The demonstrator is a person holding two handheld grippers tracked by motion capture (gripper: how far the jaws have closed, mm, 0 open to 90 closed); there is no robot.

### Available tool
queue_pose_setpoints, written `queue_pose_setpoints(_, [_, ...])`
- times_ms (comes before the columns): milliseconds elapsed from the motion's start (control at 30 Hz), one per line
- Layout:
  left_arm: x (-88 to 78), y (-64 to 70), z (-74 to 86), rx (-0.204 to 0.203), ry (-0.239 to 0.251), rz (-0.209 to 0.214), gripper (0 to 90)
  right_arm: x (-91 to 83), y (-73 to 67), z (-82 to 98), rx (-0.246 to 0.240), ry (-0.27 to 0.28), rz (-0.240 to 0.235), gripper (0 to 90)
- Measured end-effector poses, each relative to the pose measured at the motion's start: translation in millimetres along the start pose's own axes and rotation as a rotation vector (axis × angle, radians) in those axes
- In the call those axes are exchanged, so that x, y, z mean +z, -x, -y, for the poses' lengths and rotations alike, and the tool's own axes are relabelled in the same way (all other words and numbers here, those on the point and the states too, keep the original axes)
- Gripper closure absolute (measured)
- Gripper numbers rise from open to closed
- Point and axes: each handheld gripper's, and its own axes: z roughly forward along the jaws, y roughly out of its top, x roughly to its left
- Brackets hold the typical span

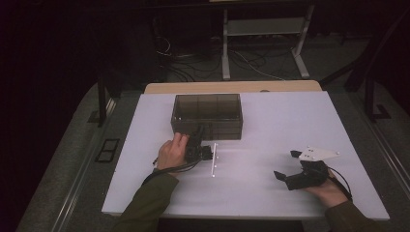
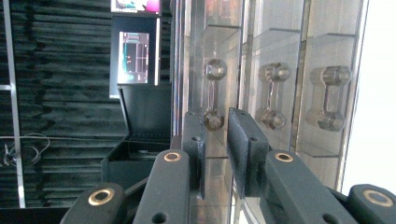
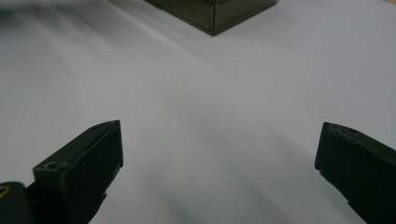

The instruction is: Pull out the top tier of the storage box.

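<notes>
Drawer box (image 1: pixel 207 116), smoky clear plastic, is sitting near the far middle of the white table (image 1: pixel 290 121), fronts facing the person so the handles can be reached. Three dumbbell-shaped clear handles are showing in the left gripper view, turned sideways. Left gripper (image 2: pixel 215 140) is lying rolled against the box front, jaws narrowed about one handle (image 2: pixel 213 95), a gap showing, not yet pinching, probably lining up a pull. Right gripper (image 1: pixel 286 165) is resting apart on the table, jaws spread, holding nothing. A thin white rod (image 1: pixel 214 159) is lying between them.
</notes>
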Motion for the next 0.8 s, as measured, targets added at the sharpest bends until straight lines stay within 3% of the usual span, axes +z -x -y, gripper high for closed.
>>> queue_pose_setpoints(233, [0.3, -0.4, -2.1, 0.001, -0.006, -0.011, 80.1, -0.2, 0.0, 0.0, 0.000, -0.001, 0.001, 0.5])
queue_pose_setpoints(800, [-4.8, -0.1, -3.6, 0.011, -0.006, -0.008, 80.3, -0.9, 0.1, -0.1, 0.002, 0.002, 0.002, 0.5])
